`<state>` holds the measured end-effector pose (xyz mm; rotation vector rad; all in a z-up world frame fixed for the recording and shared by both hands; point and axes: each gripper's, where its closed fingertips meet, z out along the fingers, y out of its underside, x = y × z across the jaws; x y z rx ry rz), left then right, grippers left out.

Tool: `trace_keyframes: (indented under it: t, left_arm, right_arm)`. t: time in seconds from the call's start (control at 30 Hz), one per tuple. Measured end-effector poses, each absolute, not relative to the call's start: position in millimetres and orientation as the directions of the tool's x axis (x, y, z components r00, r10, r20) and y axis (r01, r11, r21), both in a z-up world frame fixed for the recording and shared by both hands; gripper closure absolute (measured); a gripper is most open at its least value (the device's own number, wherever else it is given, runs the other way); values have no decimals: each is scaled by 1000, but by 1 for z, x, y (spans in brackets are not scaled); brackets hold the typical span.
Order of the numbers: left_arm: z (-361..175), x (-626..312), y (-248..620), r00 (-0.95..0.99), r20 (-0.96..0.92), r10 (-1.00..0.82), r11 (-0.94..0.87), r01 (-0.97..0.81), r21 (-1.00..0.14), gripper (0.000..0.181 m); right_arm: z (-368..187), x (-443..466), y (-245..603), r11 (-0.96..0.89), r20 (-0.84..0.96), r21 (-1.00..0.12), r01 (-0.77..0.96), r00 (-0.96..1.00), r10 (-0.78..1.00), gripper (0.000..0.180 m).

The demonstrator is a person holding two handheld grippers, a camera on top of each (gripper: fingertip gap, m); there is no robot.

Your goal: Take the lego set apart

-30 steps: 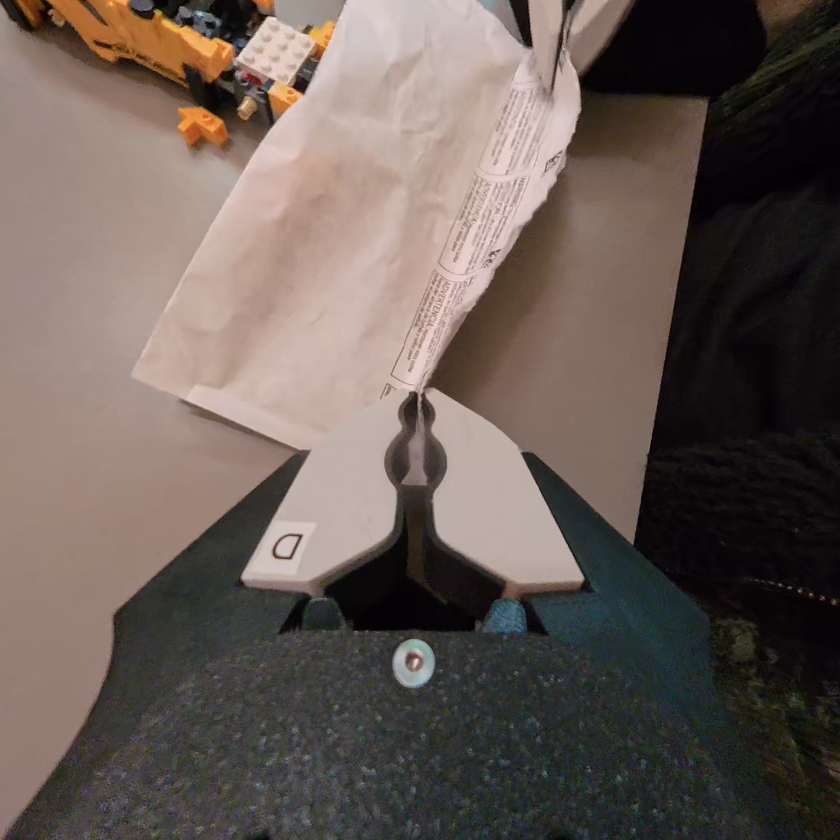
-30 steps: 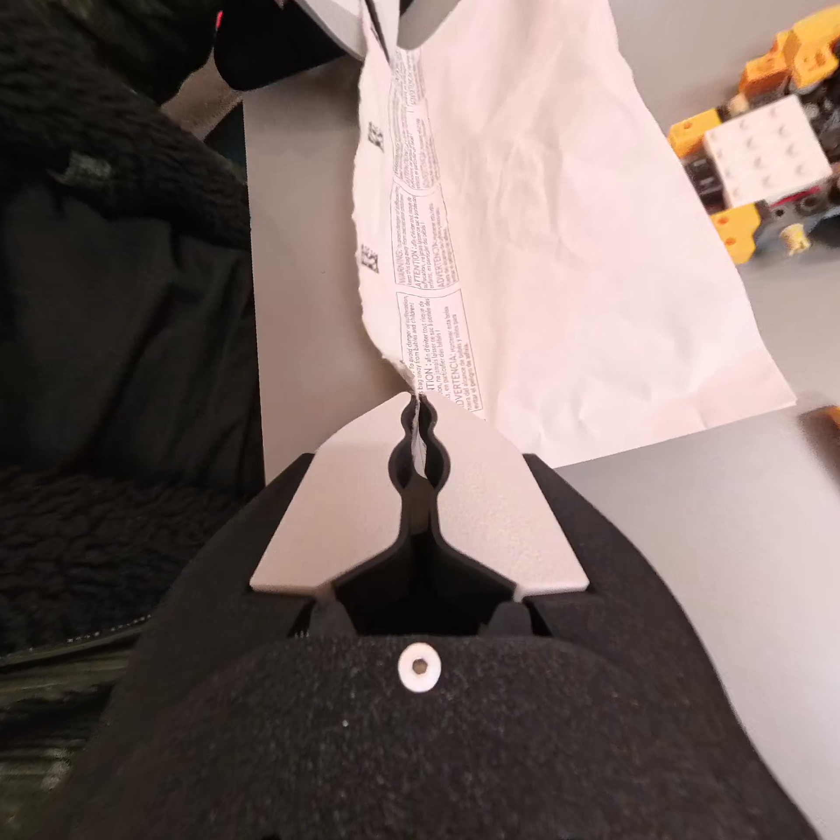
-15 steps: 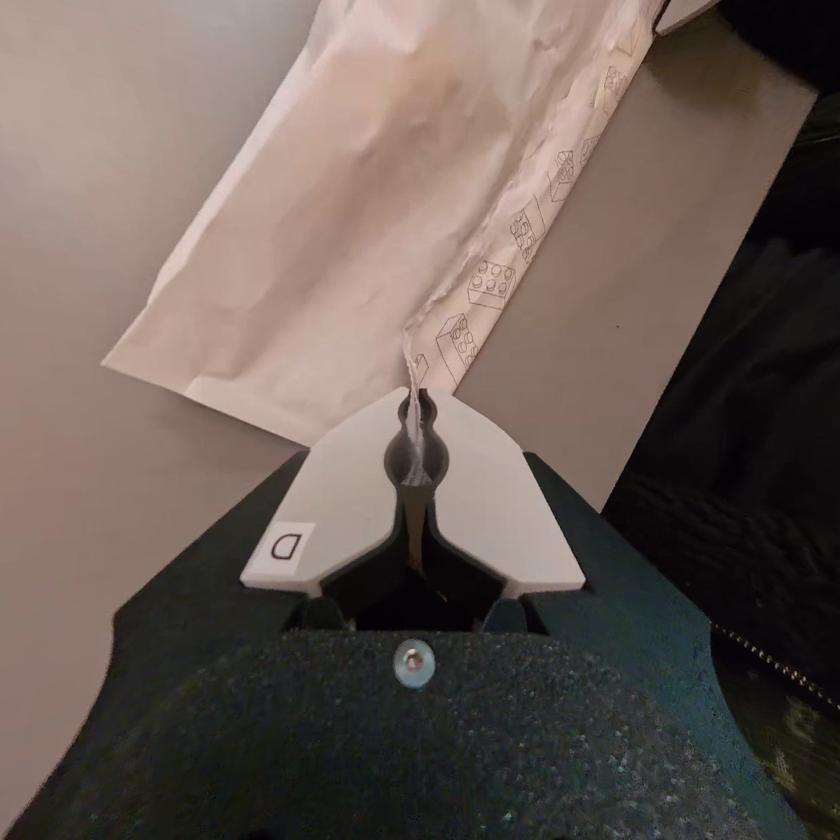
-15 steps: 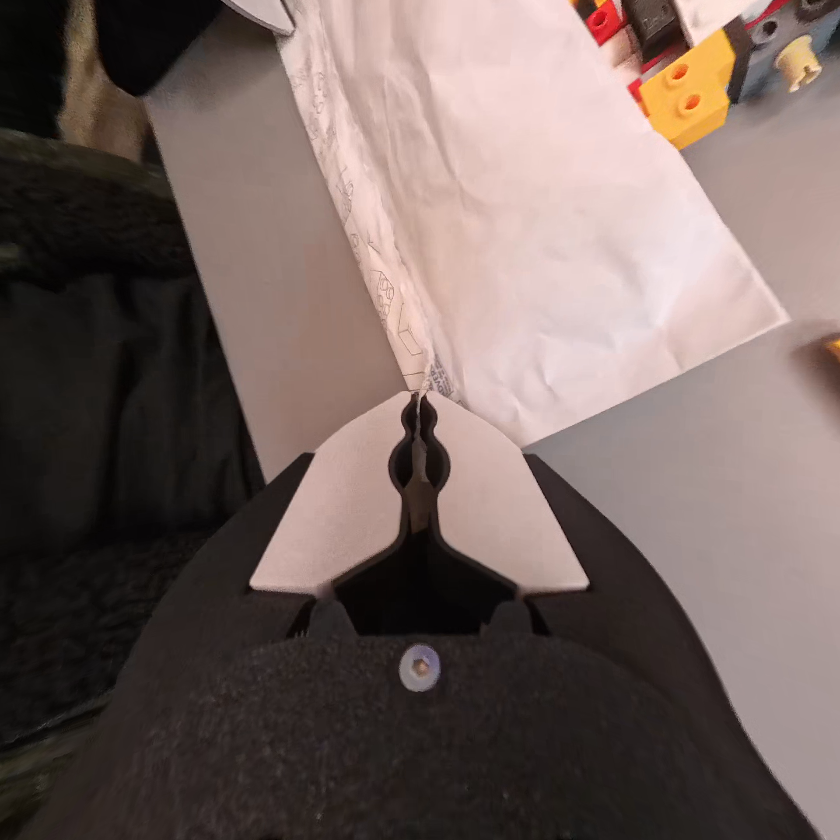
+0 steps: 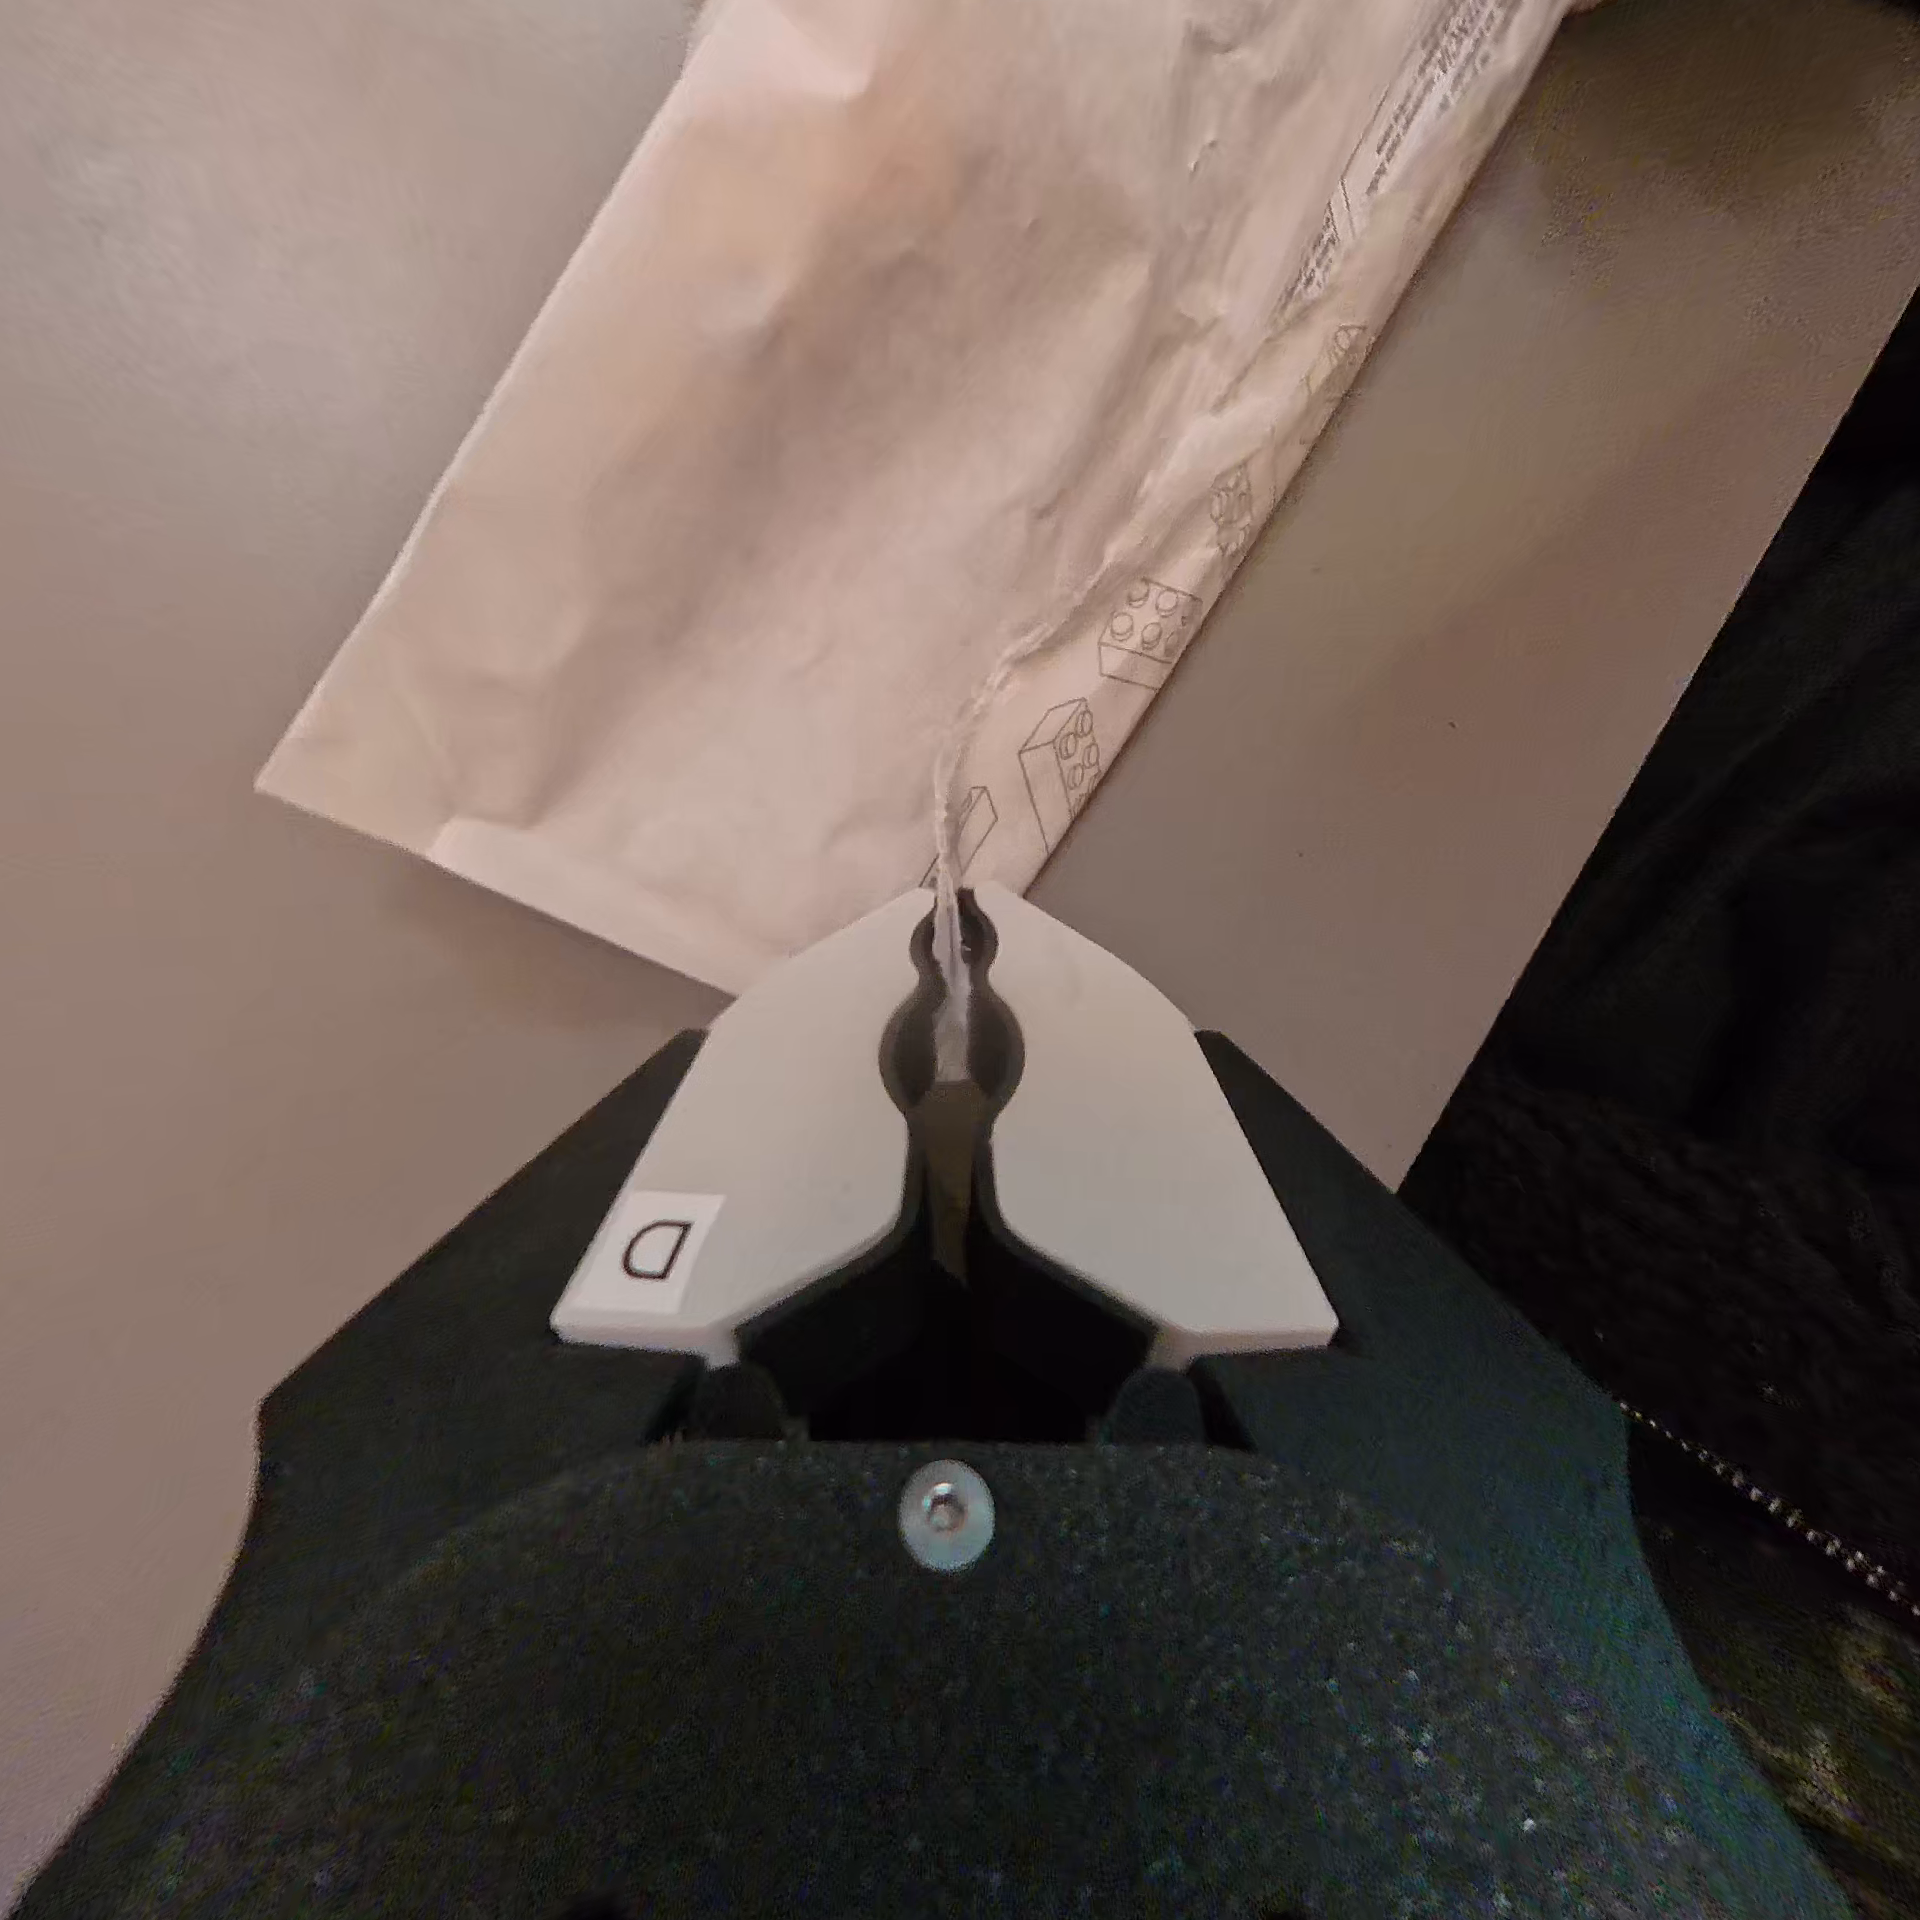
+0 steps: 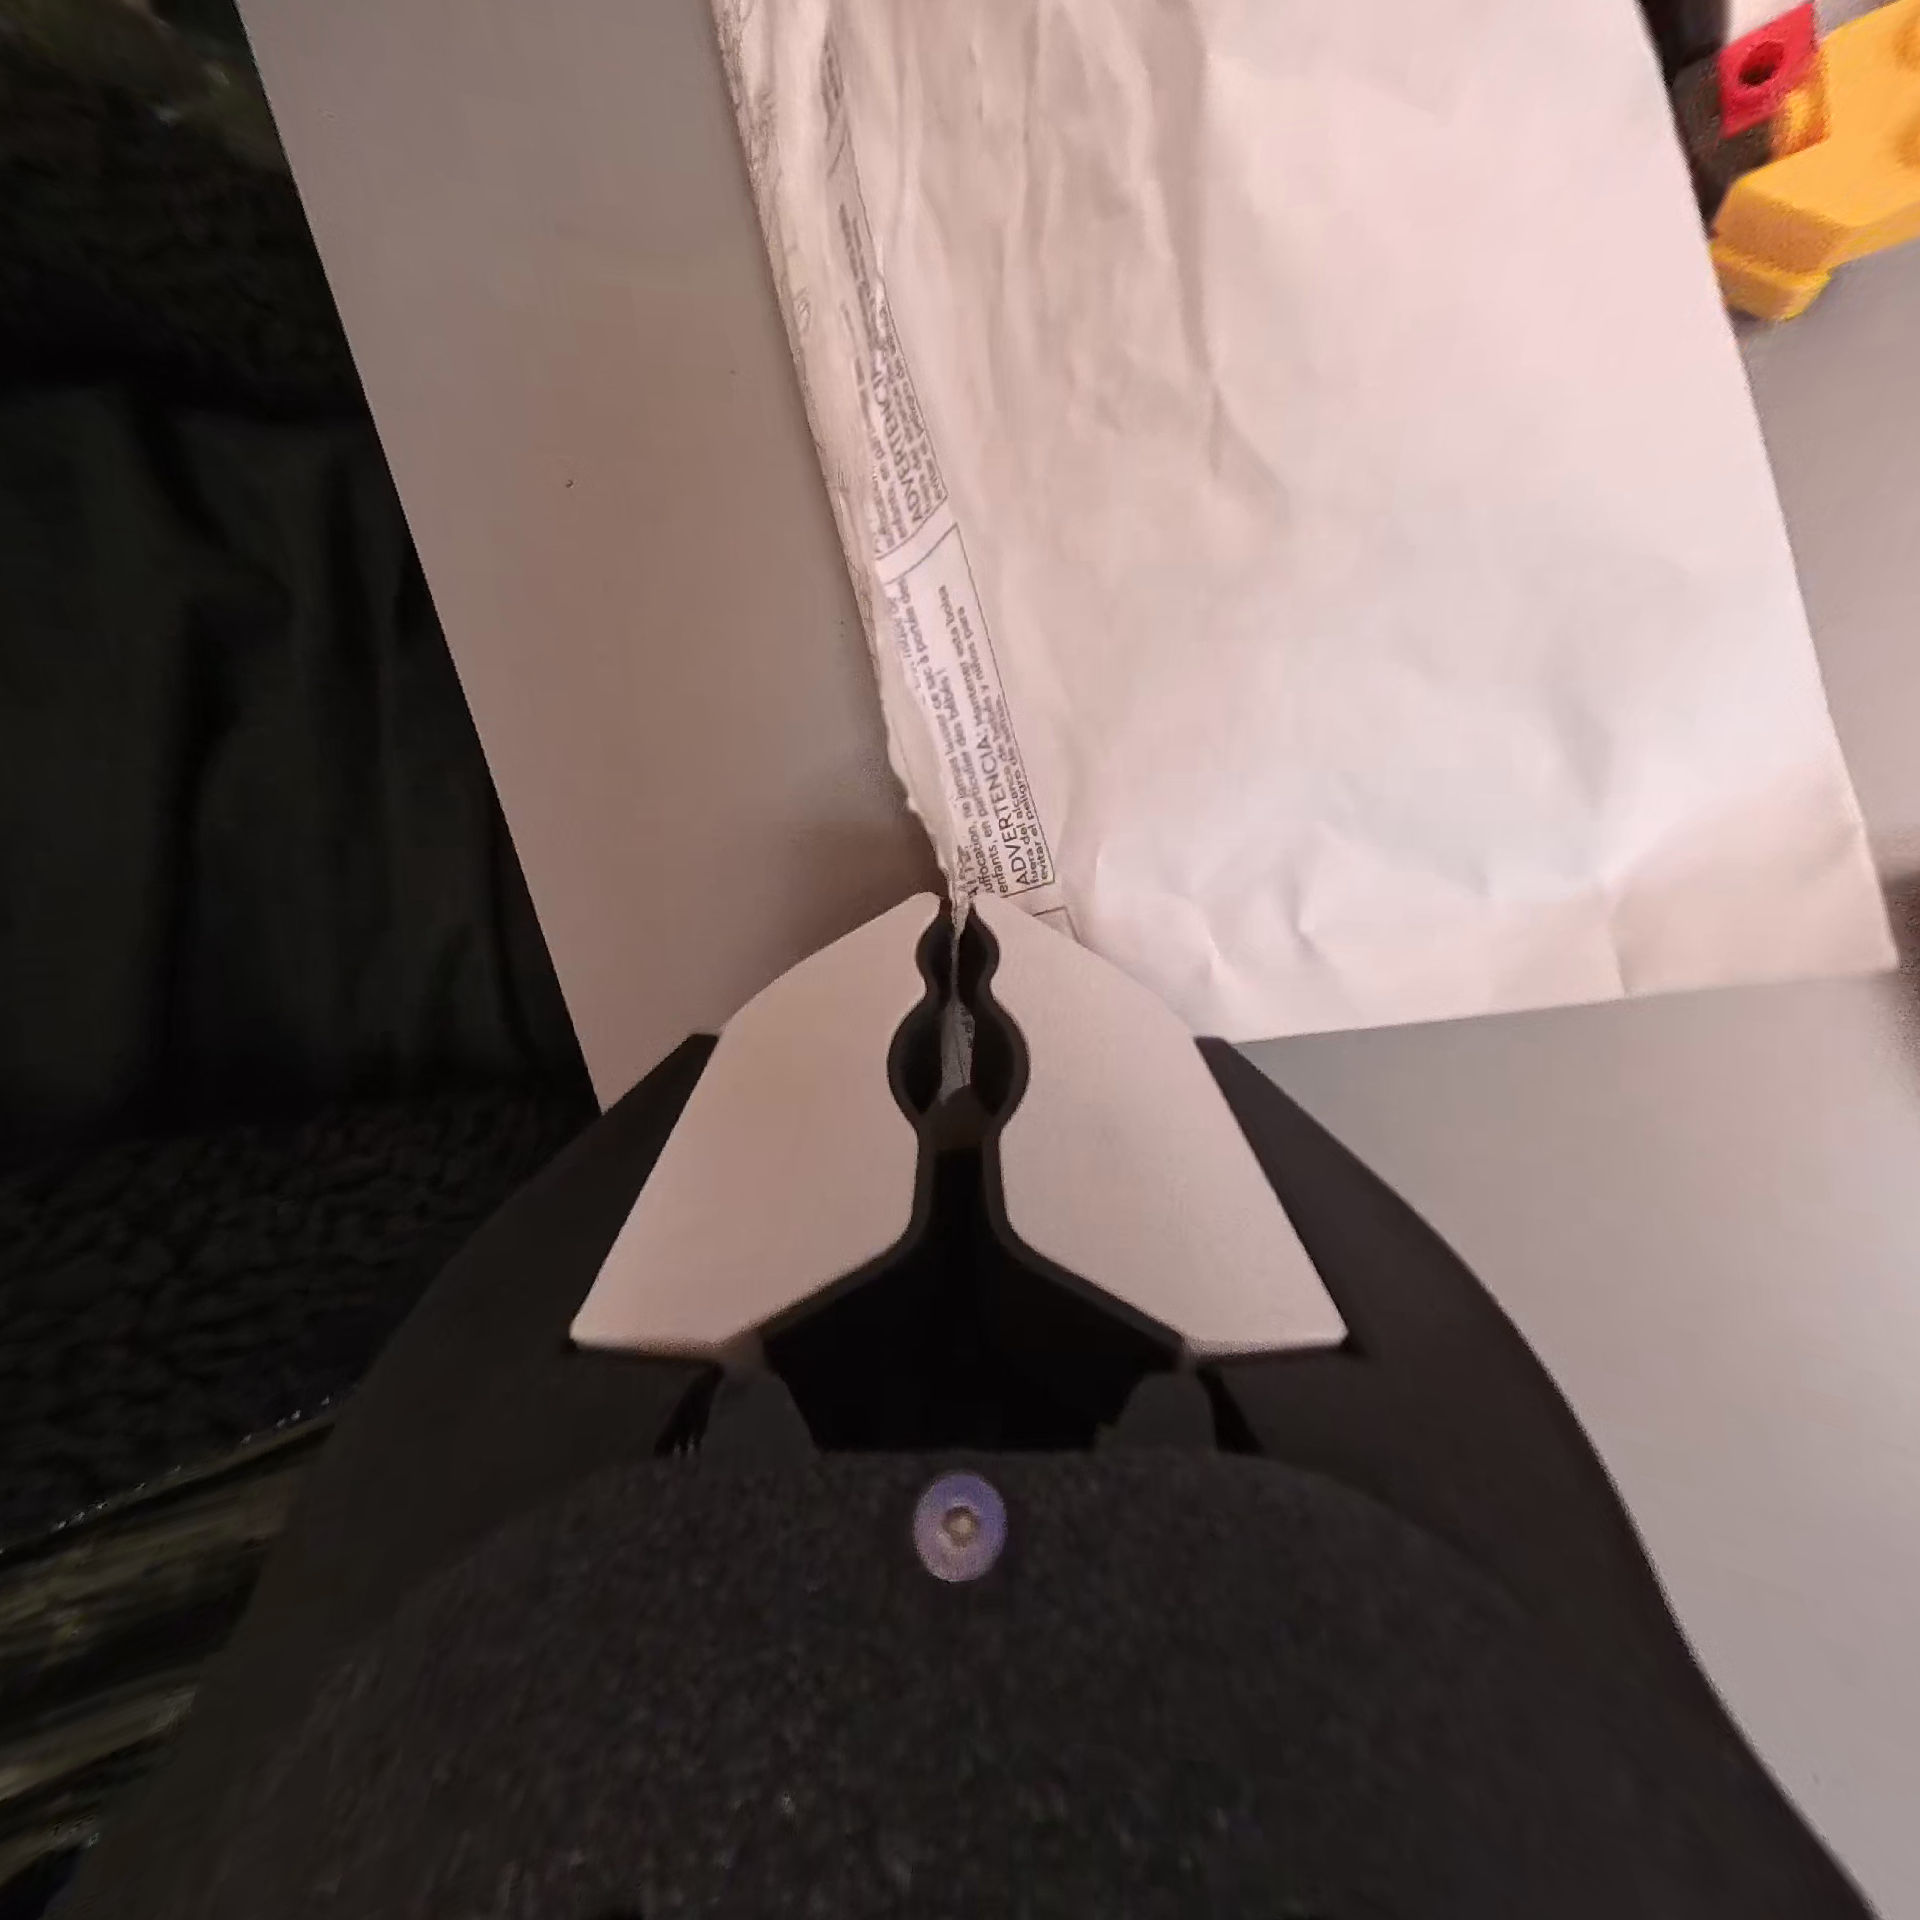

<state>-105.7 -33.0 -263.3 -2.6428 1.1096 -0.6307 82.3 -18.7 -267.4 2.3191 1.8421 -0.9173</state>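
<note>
Lego pieces, a blurred cluster of yellow, red and black plastic bricks (image 6: 1808, 177), sit at the far right corner of the right wrist view, on the grey desk (image 6: 1558, 1247) beyond the bag; the left wrist view shows none of them now, though a second ago an orange-yellow model and loose bricks lay at its top left.

Both tools grip the same crumpled white paper bag with printed brick drawings and a text panel (image 5: 883, 468). The left gripper (image 5: 951, 904) has its pale fingers (image 5: 790, 1122) closed narrow on the bag's torn edge, and the right gripper (image 6: 954, 912) is likewise pinched on the paper at its tips.

Over the last second the bag has been turned and drawn flatter towards the desk edge, so the printed strip now runs along one side. I judge this to be bag handling, opening or positioning it to receive parts, not disassembly itself.

Count: one bag, two grippers, one visible brick cluster whose piece number cannot be told. Dark fleece clothing (image 6: 208, 727) fills the side nearest the person.
</note>
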Motion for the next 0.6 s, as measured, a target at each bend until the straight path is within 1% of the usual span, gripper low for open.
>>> trace_keyframes:
  t: [0.1, 0.2, 0.37, 0.47, 0.6]
  left_arm:
    - [-268, -107, -31, 646, 307, -699, -714, -602, -357, 179]
    - [-269, -109, -32, 650, 297, -699, -713, -600, -364, 179]
    - [-269, -111, -33, 644, 304, -702, -711, -614, -342, 179]
    - [-269, -112, -32, 645, 312, -698, -716, -614, -332, 179]
    - [-269, -112, -33, 650, 332, -683, -730, -596, -334, 180]
  right_arm:
    - [-267, 82, -19, -308, -536, -296, 904, 110, 837, 179]
    - [-267, 81, -19, -319, -561, -303, 898, 103, 821, 179]
    - [-263, 80, -6, -333, -494, -408, 850, 101, 864, 171]
    - [-252, 80, 1, -319, -402, -487, 813, 116, 908, 167]
    - [-221, 69, 12, -189, -137, -606, 773, 132, 982, 164]
